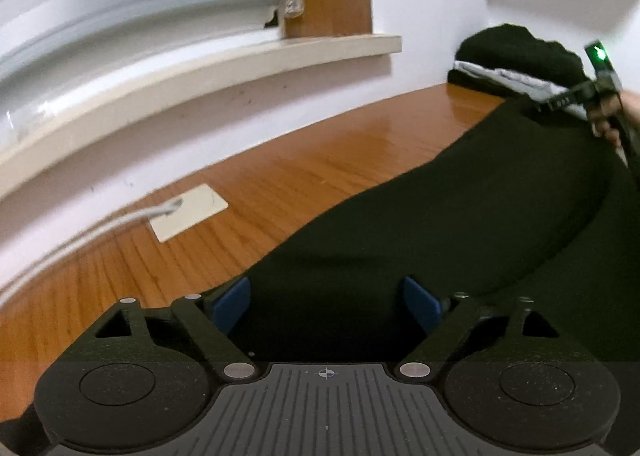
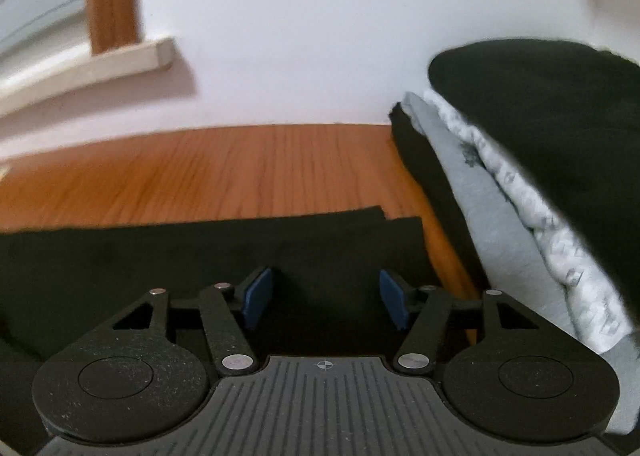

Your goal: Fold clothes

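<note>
A black garment (image 1: 460,216) lies spread on the wooden table (image 1: 320,160). My left gripper (image 1: 326,302) stands open just above its near part, and the cloth shows between the blue pads (image 1: 230,304) without being pinched. In the right wrist view the same garment (image 2: 200,252) has a flat folded edge with two layers at its right corner. My right gripper (image 2: 326,300) hangs open over that edge with nothing clamped. The left wrist view also catches the right gripper (image 1: 576,96) at the far right, held by a hand (image 1: 608,124).
A stack of folded clothes (image 2: 520,184), black and grey-white, sits at the right against the white wall (image 2: 320,36); it is also in the left wrist view (image 1: 516,56). A white card (image 1: 188,212) with a cable (image 1: 100,228) lies on the table at left. A window sill (image 1: 200,72) runs above.
</note>
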Motion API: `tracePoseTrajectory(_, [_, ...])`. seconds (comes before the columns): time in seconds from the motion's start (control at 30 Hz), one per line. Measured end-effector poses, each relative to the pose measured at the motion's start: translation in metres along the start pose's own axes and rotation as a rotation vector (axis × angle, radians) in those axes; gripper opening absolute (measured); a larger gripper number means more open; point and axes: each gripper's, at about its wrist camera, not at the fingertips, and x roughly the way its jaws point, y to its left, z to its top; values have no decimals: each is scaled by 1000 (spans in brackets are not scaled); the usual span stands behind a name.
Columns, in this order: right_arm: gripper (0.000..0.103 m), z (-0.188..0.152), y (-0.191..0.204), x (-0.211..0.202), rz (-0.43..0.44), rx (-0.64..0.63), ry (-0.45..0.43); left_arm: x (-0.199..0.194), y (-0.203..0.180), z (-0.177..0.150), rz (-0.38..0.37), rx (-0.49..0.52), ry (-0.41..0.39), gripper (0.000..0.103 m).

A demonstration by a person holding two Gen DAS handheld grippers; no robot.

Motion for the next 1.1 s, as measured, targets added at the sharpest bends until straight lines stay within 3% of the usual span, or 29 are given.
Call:
tracePoseTrajectory(0.2, [59, 9, -2, 12, -24, -22, -1, 20, 17, 11, 14, 8, -2, 89])
tracePoseTrajectory(0.37, [57, 28, -11, 16, 10, -25, 44, 36, 49, 19, -1, -68, 14, 90])
tracePoseTrajectory(0.43, [57, 34, -23, 8, 10, 10, -9, 36, 55, 19, -7, -73, 12, 90])
tracePoseTrajectory(0.63, [58, 31, -51, 19, -60, 45, -6, 30, 54, 17, -5, -60, 2, 90])
tracePoseTrajectory(0.77, [57, 30, -65, 25, 28, 109, -29, 28, 50, 17, 0, -51, -8, 90])
tracePoseTrajectory(0.87, [13, 31, -67, 29, 93, 135, -21, 27, 52, 16, 1, -58, -18, 90])
tracePoseTrajectory(0.97, [8, 38, -58, 19, 75, 94, -68, 20, 55, 14, 16, -78, -61, 90])
tracePoseTrajectory(1.1, [8, 57, -52, -11, -12, 102, -275, 12, 60, 12, 25, -109, -101, 90])
